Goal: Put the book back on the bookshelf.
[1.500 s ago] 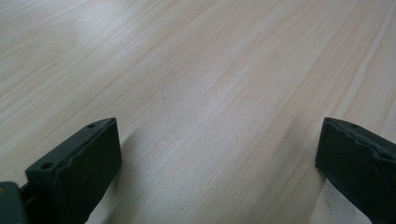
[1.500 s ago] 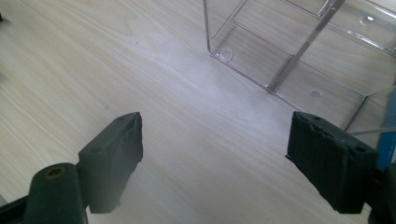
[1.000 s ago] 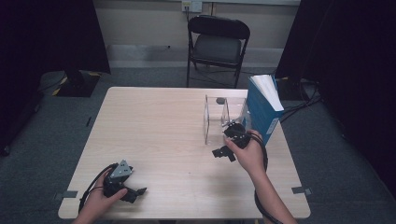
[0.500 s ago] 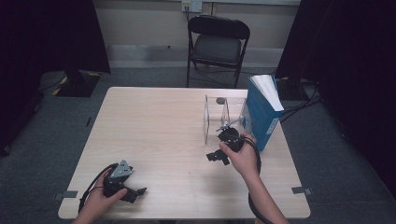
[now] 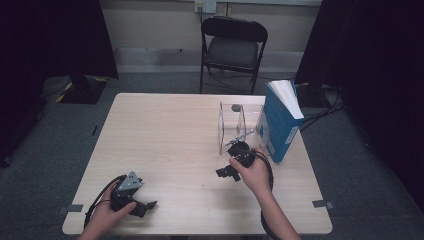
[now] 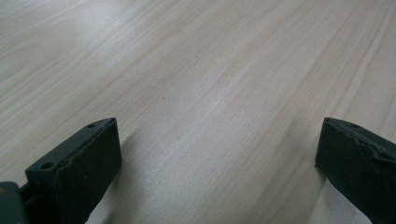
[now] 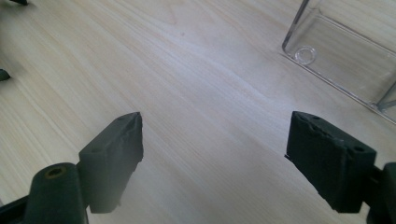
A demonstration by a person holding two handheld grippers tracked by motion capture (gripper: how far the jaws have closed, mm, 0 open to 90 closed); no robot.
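Tabletop (image 5: 165, 135) of pale wood grain, seen from above, with a person's forearms coming in from the near edge. Left tool (image 5: 145, 206) sits near the front left corner, held in the left hand (image 5: 107, 217), lying low on the wood with its grey three-cornered plate up and a black cable looping behind it. In the left gripper view its jaws stand wide apart, bare wood between them, nothing held. Right tool (image 5: 226, 173) is in the right hand (image 5: 256, 175), right of center, pointing toward the left side of the tabletop. In the right gripper view its jaws are wide too, only wood grain between the pads, nothing gripped. Clear plastic box (image 5: 239, 127) stands just beyond the right hand, toward the far right part of the tabletop; its see-through wall and base corner with a small round mark show at top right of the right gripper view (image 7: 343, 51), near the tool but apart from the jaws. Blue book (image 5: 280, 122) stands upright just right of the box, white page edges up, leaning slightly; whether it touches the box, cannot tell. Small metal piece (image 5: 240, 136) lies at the front of the box, close to the right hand; too small to identify. Black folding chair (image 5: 232, 45) stands beyond the far edge on grey carpet.
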